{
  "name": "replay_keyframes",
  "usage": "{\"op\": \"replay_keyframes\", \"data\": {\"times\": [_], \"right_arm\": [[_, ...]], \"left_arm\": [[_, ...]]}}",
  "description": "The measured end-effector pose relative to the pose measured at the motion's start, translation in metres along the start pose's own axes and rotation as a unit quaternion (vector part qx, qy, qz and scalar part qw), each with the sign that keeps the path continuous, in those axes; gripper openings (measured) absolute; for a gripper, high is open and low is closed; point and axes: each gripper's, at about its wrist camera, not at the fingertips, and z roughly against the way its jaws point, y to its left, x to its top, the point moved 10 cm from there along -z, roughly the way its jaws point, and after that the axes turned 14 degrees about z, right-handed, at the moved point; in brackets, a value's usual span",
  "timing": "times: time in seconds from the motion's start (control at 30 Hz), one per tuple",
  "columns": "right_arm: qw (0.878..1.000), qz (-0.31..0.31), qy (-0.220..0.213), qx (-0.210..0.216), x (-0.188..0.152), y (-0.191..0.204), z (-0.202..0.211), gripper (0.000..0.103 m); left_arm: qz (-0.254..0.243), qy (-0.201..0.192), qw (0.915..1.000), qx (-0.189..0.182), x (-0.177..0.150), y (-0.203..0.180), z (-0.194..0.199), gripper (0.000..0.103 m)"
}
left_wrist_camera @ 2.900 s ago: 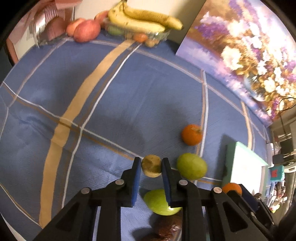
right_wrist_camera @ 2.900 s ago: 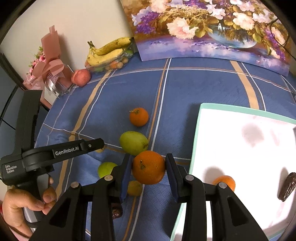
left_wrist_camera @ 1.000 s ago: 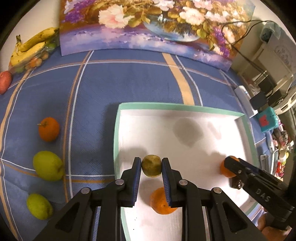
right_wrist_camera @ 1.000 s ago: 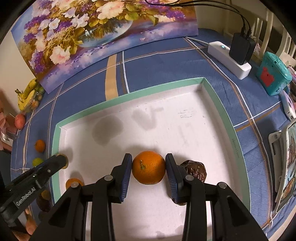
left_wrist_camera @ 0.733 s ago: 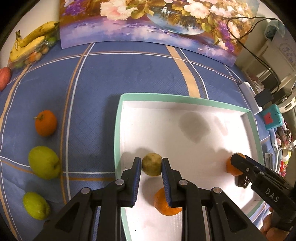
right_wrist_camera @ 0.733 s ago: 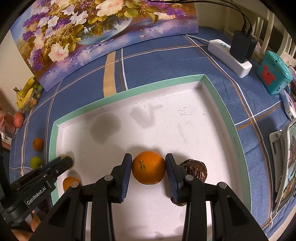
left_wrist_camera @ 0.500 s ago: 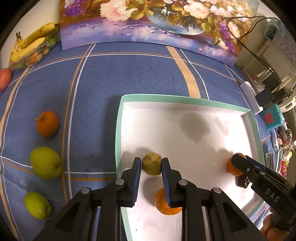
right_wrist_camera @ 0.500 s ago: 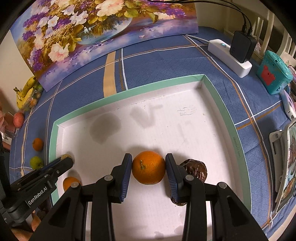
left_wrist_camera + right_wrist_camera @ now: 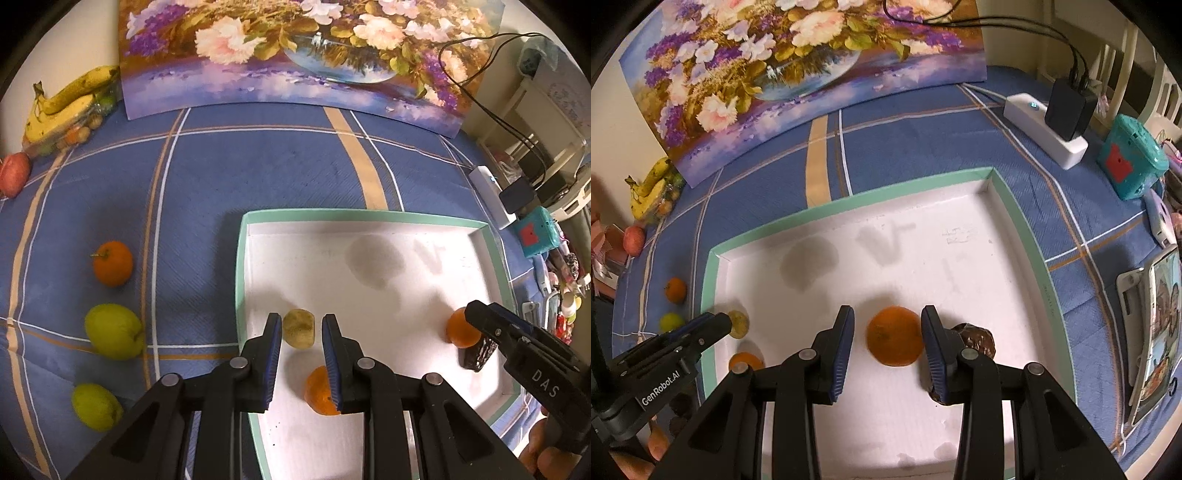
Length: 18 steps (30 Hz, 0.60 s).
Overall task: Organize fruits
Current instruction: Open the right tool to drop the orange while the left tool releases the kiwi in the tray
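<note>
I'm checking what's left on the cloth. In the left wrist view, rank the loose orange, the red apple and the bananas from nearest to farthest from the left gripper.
From the left gripper:
1. Orange, on the cloth left of the tray.
2. Red apple, at the far left edge.
3. Bananas, in the far left corner by the painting.

Both views fisheye, each mounted behind its own hand-held gripper, looking steeply down along the fingers at the desk, close up. Left wrist view sits over the left edge of the white tray (image 9: 369, 280), facing the flower painting (image 9: 295, 55) at the back. Right wrist view sits over the tray's middle-right (image 9: 960, 229), same facing. Shared: tray, painting (image 9: 775, 74), bananas (image 9: 62, 107) (image 9: 650, 192), power strip (image 9: 1041, 129). Each view catches the other gripper at its edge.
</note>
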Motion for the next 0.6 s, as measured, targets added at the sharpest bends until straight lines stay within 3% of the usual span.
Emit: {"op": "replay_keyframes", "data": {"times": [0.23, 0.27, 0.37, 0.43, 0.53, 0.6], "right_arm": [[1.000, 0.003, -0.009, -0.003, 0.002, 0.000, 0.007, 0.039], [1.000, 0.003, -0.009, -0.003, 0.002, -0.001, 0.007, 0.039], [1.000, 0.006, -0.008, -0.010, 0.002, -0.002, 0.007, 0.044], [1.000, 0.010, -0.009, -0.015, 0.002, -0.003, 0.007, 0.059], [1.000, 0.014, -0.013, -0.016, 0.004, -0.002, 0.007, 0.063], [0.999, 0.020, -0.014, -0.022, 0.004, -0.001, 0.008, 0.072]], "left_arm": [[0.013, -0.007, 0.9996, 0.023, 0.003, 0.011, 0.008, 0.026], [0.017, -0.008, 0.9994, 0.028, 0.004, 0.014, 0.008, 0.031], [0.035, -0.015, 0.9981, 0.048, 0.007, 0.029, 0.011, 0.064], [0.046, -0.018, 0.9966, 0.066, 0.008, 0.039, 0.012, 0.068], [0.066, -0.020, 0.9931, 0.096, 0.007, 0.057, 0.011, 0.080], [0.077, -0.022, 0.9910, 0.107, 0.007, 0.068, 0.011, 0.083]]}}
